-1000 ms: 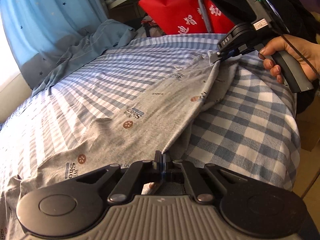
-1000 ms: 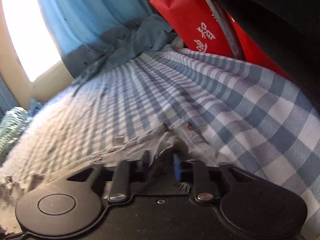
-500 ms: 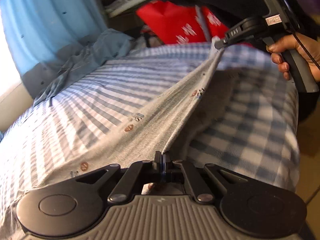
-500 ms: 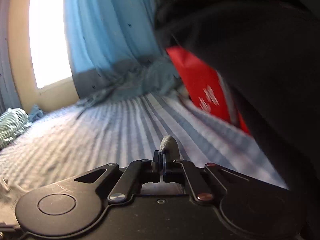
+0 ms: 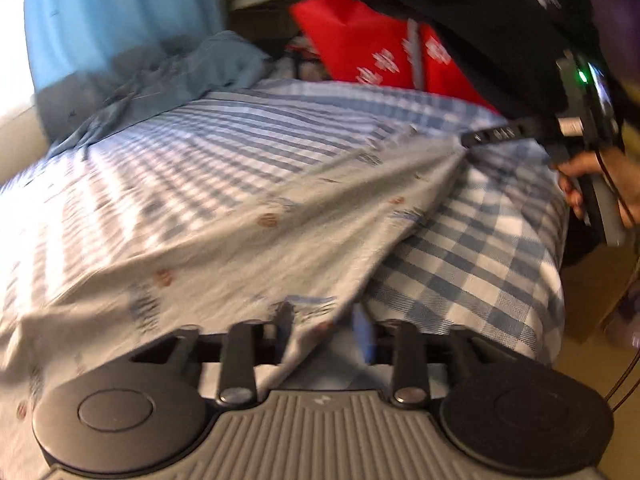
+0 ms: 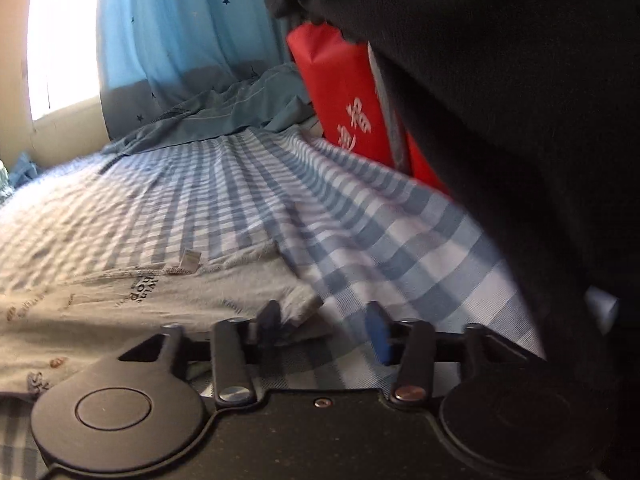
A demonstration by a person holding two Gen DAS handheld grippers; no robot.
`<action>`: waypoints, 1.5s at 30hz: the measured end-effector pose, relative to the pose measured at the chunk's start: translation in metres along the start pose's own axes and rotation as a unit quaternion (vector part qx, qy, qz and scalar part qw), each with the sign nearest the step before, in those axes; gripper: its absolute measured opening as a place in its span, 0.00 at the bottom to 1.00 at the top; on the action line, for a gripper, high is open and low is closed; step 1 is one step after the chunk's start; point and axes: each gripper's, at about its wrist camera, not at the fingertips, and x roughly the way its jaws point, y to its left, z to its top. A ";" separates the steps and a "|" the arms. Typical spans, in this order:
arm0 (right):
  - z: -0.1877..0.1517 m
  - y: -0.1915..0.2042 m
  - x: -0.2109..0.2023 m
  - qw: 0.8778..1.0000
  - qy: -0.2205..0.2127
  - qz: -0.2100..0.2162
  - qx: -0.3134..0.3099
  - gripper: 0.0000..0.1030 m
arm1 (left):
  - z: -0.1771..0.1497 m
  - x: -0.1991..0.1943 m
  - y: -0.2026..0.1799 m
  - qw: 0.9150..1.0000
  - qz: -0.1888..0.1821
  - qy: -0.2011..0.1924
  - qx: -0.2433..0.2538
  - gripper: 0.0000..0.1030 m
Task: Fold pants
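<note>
The grey printed pants (image 5: 248,236) lie spread on the blue checked bed sheet (image 5: 472,264). My left gripper (image 5: 324,326) is open, low over the near edge of the pants, with cloth lying loose between its fingers. My right gripper (image 6: 324,326) is open too, at the far corner of the pants (image 6: 180,296), whose edge rests by the left finger (image 6: 270,318). The right gripper also shows in the left wrist view (image 5: 492,136), held by a hand at the bed's right side.
A red bag (image 5: 368,52) and dark clothing (image 6: 500,100) stand at the far right of the bed. A crumpled blue-grey cloth (image 5: 172,76) lies under the blue curtain (image 6: 172,20). The bed's edge drops off at the right (image 5: 560,288).
Both grippers held the pants lifted and taut half a second ago. They have since come down to the bed and opened, and the pants now lie flat on the sheet.
</note>
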 end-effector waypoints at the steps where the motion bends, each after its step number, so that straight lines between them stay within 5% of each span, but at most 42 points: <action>1: 0.003 0.006 -0.005 1.000 -0.010 -0.002 -0.018 0.79 | -0.004 -0.007 0.008 1.000 0.009 -0.005 -0.015 0.52; 8: -0.004 0.058 -0.001 0.993 0.029 0.064 -0.093 0.95 | -0.050 -0.060 0.087 0.984 0.125 0.018 -0.125 0.53; 10: -0.015 0.068 0.012 0.990 0.064 0.034 -0.118 0.95 | -0.072 -0.087 0.119 0.974 0.155 0.023 -0.166 0.53; 14: -0.009 0.083 0.000 0.994 0.037 -0.008 -0.104 0.93 | -0.119 -0.147 0.175 0.944 0.238 0.022 -0.227 0.56; 18: 0.009 0.137 -0.028 0.986 -0.007 0.070 -0.149 0.95 | -0.170 -0.206 0.232 0.898 0.325 0.015 -0.296 0.59; 21: 0.025 0.195 -0.033 0.969 -0.012 0.174 -0.176 0.95 | -0.203 -0.237 0.276 0.868 0.353 0.016 -0.347 0.60; 25: 0.043 0.286 -0.024 0.932 0.020 0.324 -0.161 0.92 | -0.229 -0.257 0.313 0.853 0.326 -0.012 -0.406 0.57; 28: 0.049 0.356 -0.012 0.897 0.056 0.415 -0.144 0.86 | -0.229 -0.253 0.326 0.850 0.320 -0.012 -0.418 0.41; 30: 0.052 0.397 -0.005 0.883 0.074 0.439 -0.150 0.85 | -0.222 -0.248 0.326 0.851 0.332 -0.023 -0.407 0.41; 33: 0.055 0.442 0.010 0.871 0.094 0.447 -0.180 0.81 | -0.200 -0.236 0.317 0.865 0.345 -0.048 -0.362 0.55; 35: 0.055 0.457 0.021 0.868 0.116 0.443 -0.194 0.78 | -0.184 -0.226 0.310 0.877 0.346 -0.061 -0.327 0.55; 36: 0.056 0.463 0.027 0.866 0.133 0.442 -0.194 0.73 | -0.176 -0.218 0.307 0.886 0.342 -0.067 -0.307 0.55; 38: 0.052 0.464 0.033 0.866 0.146 0.437 -0.197 0.47 | -0.165 -0.201 0.301 0.900 0.328 -0.066 -0.281 0.55; 39: 0.050 0.463 0.030 0.870 0.136 0.427 -0.206 0.20 | -0.162 -0.192 0.299 0.906 0.318 -0.059 -0.274 0.54; 40: 0.046 0.460 0.023 0.872 0.117 0.422 -0.217 0.07 | -0.161 -0.184 0.297 0.911 0.308 -0.051 -0.269 0.53; 43: 0.036 0.450 -0.001 0.860 0.083 0.438 -0.250 0.04 | -0.167 -0.165 0.290 0.918 0.296 -0.026 -0.262 0.53; 45: 0.025 0.446 -0.020 0.849 0.064 0.442 -0.283 0.04 | -0.176 -0.157 0.290 0.915 0.296 -0.001 -0.273 0.53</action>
